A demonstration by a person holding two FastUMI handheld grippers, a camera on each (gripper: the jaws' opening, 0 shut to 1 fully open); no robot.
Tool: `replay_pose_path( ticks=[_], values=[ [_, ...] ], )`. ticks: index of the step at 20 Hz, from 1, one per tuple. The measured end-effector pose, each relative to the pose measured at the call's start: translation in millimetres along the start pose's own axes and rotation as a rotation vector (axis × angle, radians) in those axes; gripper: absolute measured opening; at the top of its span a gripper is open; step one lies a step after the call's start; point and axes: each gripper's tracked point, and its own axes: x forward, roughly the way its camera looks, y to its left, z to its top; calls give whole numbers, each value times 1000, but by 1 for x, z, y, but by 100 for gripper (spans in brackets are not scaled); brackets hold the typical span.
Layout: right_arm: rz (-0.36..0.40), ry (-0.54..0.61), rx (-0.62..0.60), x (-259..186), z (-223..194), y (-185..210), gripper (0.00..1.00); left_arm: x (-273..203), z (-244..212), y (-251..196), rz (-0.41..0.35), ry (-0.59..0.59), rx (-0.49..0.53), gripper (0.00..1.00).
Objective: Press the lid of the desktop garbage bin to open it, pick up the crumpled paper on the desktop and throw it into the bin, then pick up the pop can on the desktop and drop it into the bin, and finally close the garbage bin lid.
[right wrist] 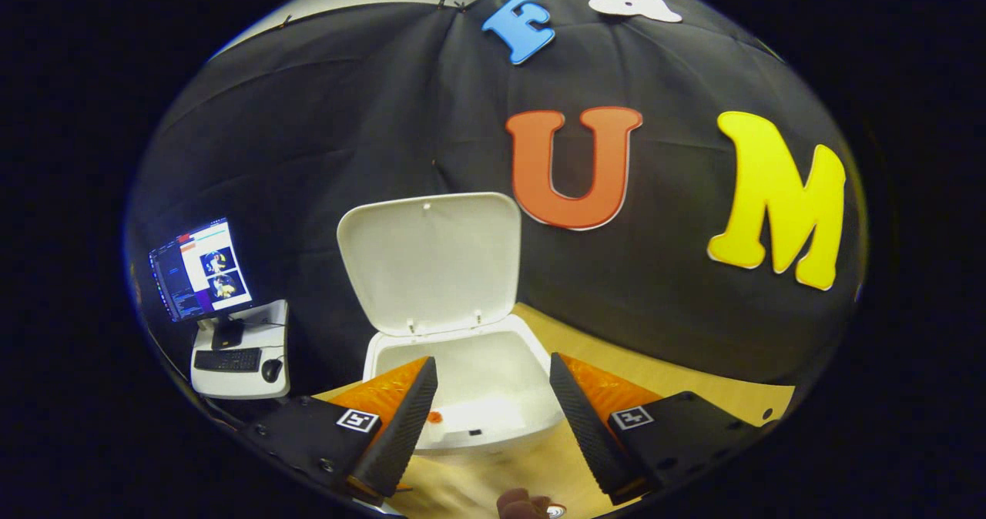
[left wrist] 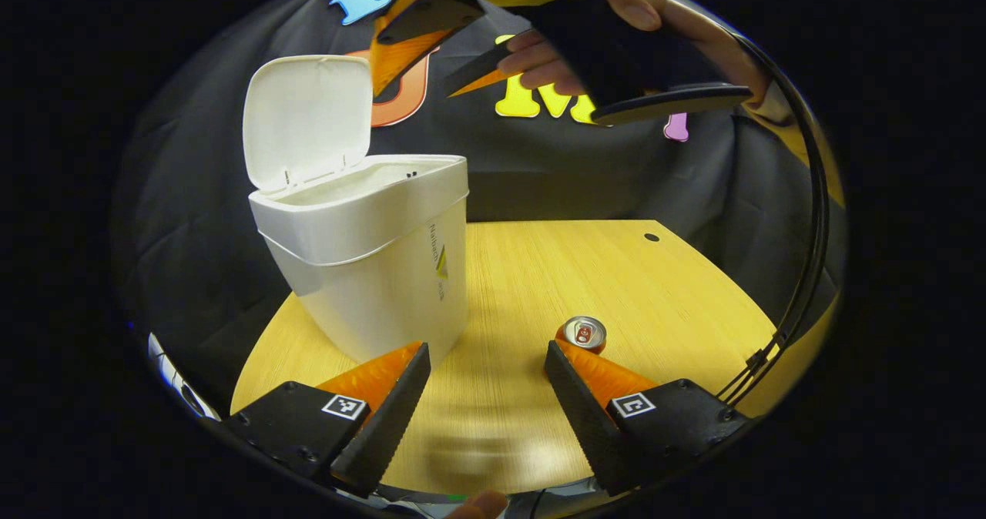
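On the counter (left wrist: 616,272), the pop can (left wrist: 583,333) is judged light, slippery, dentable; its sides should be gripped. Both tongs (left wrist: 485,384) (right wrist: 493,396) are spread, empty.

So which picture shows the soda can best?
The left gripper view. There the pop can stands upright on the wooden table, just past one finger of the open hand-held gripper, right of the white bin. The right gripper view looks down into the open bin instead.
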Motion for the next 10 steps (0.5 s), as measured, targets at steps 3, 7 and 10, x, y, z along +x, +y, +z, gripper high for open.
replay_pose_path(
  ticks=[3, 7, 10],
  values=[
    [-112, -9, 28, -37, -11, -56, 95, 11, -4, -9, -11, 13, -3, 99],
    [-242, 20, 63, -95, -50, -120, 95, 29, -20, -33, -43, 50, 21, 99],
    [-293, 44, 149, -139, -74, -144, 95, 38, -30, -61, -86, 63, 40, 99]
  ],
)
